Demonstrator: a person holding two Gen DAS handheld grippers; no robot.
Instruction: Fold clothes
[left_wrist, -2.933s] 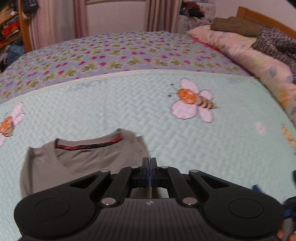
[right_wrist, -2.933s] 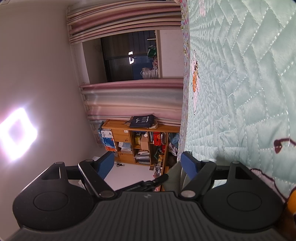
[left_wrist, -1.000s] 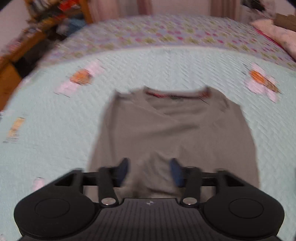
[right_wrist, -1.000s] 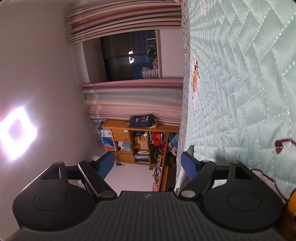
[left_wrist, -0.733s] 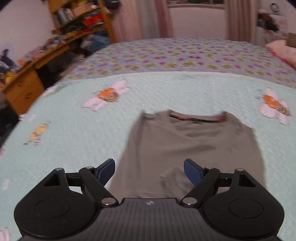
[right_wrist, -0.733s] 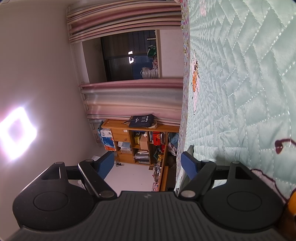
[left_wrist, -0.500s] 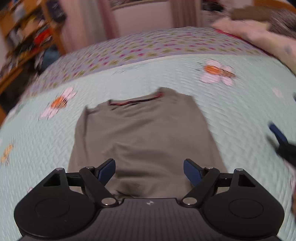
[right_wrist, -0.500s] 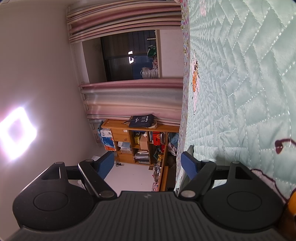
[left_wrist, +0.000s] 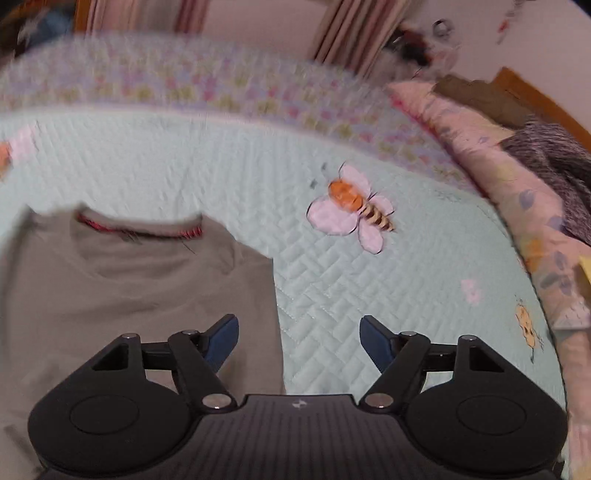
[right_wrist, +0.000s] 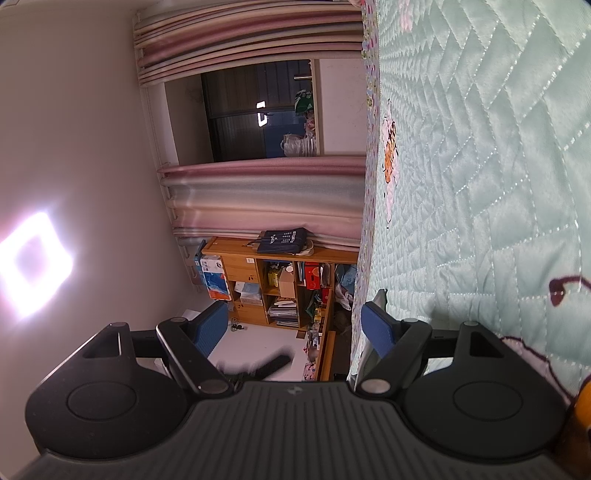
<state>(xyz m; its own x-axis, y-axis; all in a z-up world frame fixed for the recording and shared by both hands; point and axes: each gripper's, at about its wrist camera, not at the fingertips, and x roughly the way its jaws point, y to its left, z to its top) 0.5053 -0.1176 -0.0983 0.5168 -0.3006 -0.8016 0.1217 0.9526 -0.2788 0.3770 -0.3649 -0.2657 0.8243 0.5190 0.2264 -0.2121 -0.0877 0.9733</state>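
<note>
A grey T-shirt (left_wrist: 140, 291) with a red-lined collar lies flat on the mint quilted bedspread (left_wrist: 332, 295), its sides folded in. My left gripper (left_wrist: 299, 338) hovers over the shirt's right edge, jaws closing, with that edge below the gap and nothing pinched. One blue pad (left_wrist: 221, 338) sits over the cloth, the other over the quilt. In the right wrist view my right gripper (right_wrist: 295, 328) lies on its side by the bedspread (right_wrist: 480, 184), open and holding nothing. The shirt's lower hem is hidden behind the left gripper body.
A bee print (left_wrist: 351, 212) marks the quilt right of the shirt. Pillows and dark bedding (left_wrist: 546, 173) run along the right side. A flowered cover (left_wrist: 184, 85) spreads beyond. A wooden bookshelf (right_wrist: 280, 284) and curtains (right_wrist: 258, 192) stand past the bed's edge.
The left gripper swung right, so the shirt slid from the middle of its view to the left; its jaws now straddle the shirt's right edge. The right gripper has not moved.
</note>
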